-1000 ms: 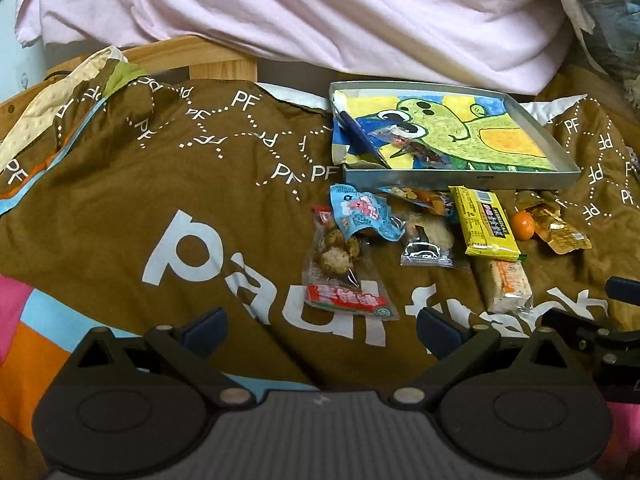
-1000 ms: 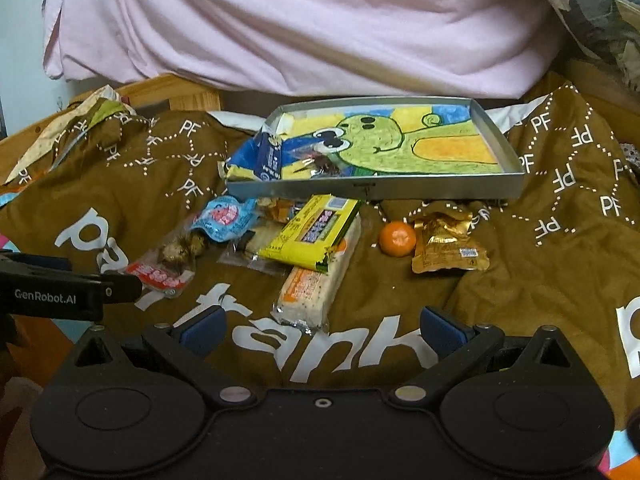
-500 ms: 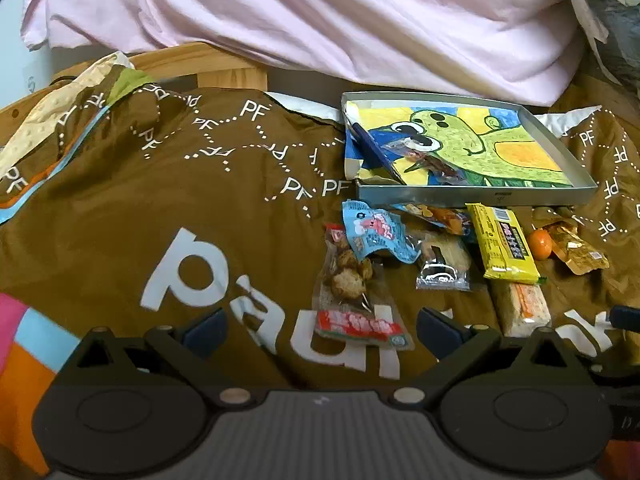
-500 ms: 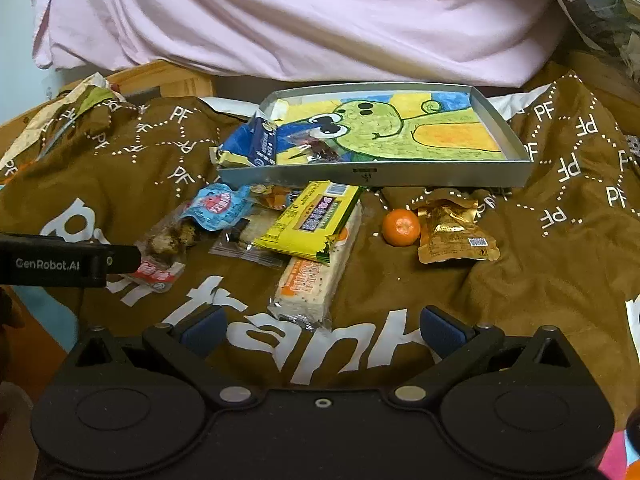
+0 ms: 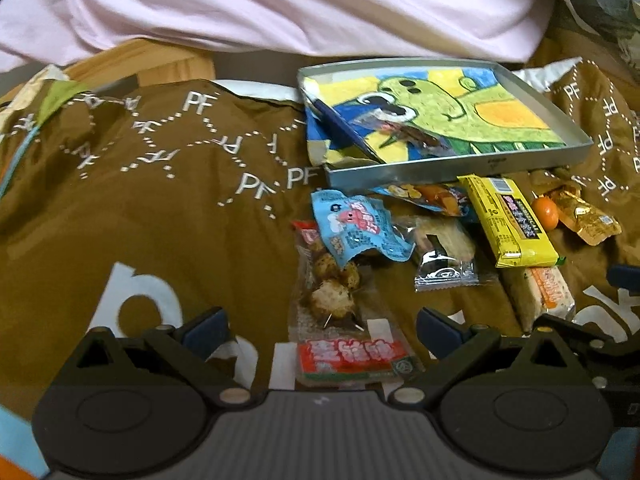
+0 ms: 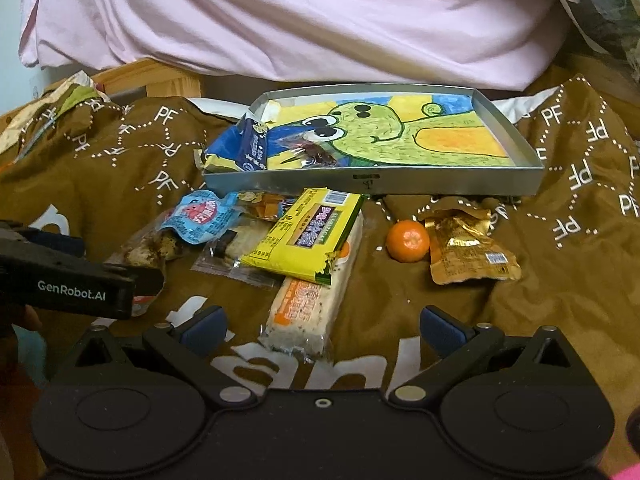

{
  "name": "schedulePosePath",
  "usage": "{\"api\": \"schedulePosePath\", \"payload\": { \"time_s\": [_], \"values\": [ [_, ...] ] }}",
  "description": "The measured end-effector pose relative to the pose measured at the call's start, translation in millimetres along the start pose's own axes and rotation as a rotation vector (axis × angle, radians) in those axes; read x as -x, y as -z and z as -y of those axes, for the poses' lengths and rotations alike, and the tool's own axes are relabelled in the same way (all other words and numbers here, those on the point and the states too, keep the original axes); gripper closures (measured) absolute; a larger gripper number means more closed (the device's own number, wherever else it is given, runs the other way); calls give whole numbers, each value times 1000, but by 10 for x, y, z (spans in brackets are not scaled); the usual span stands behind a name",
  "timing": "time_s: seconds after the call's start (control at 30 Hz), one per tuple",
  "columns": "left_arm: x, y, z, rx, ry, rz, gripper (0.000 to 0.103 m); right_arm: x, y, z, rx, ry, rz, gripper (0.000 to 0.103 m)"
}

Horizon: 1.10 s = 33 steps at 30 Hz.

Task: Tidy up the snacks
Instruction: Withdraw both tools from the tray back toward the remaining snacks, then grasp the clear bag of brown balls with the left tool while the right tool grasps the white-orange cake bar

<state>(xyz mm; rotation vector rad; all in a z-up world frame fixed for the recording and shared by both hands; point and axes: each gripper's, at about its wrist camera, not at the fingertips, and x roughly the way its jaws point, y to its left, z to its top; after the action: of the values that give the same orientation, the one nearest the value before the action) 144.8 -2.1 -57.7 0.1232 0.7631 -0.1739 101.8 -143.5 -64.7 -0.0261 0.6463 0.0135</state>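
Observation:
A metal tray with a green cartoon picture lies on a brown blanket and holds a blue packet and a dark snack. In front of it lie loose snacks: a clear meatball pack with a red label, a light blue pouch, a yellow bar on top of a white-orange bar, a small orange and a gold pouch. My left gripper is open, its fingers straddling the meatball pack. My right gripper is open just before the white-orange bar.
The brown printed blanket covers the whole surface in folds. A pink sheet hangs behind the tray, with a wooden frame at the back left. The left gripper's body shows at the left edge of the right wrist view.
Both grippers have moved forward toward the snacks. The left one now has the meatball pack between its open fingers. No snack has moved.

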Motion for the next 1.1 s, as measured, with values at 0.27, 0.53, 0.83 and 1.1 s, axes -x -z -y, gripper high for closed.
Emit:
{"api": "schedulePosePath", "payload": {
  "time_s": [0.27, 0.53, 0.83, 1.1],
  "values": [
    [-244, -83, 6, -44, 41, -22, 1, -164, -26, -91, 44, -5, -16, 15],
    [-277, -123, -8, -59, 97, -21, 23, -241, -90, -86, 18, -26, -22, 25],
    [-302, -134, 32, -104, 106, -34, 41, -323, -125, -71, -7, -21, -52, 56],
    [-270, -152, 9, -60, 122, -60, 46, -213, -127, 6, -46, -62, -71, 59]
  ]
}}
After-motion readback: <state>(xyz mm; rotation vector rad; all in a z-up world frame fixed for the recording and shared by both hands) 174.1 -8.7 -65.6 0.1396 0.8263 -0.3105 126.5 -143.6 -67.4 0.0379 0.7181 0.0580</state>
